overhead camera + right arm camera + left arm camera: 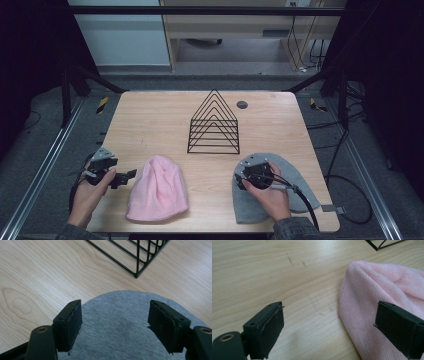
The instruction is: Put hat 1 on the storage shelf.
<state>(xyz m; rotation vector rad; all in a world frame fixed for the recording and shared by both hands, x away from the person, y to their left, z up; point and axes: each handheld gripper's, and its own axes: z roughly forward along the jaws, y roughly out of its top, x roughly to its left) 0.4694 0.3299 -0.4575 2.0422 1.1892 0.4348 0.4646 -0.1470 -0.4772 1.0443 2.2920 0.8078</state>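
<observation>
step: approach, both hats flat on desk (150,107), neither gripped
left gripper (329,322): fingers released, beside pink hat (387,290) edge
right gripper (115,322): fingers released, hovering above grey hat (117,322)
next: probably lower and clench on hat fabric; wire rack (214,122) just behind
writing: none readable

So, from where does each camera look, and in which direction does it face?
High view: above the person's side, facing forward and down on the table; both hands, left gripper, right gripper.
Left gripper view: rides the left gripper, open jaws facing the pink hat.
Right gripper view: rides the right gripper, open jaws over the grey hat.
Shared: both gripper views show the wire rack.
</observation>
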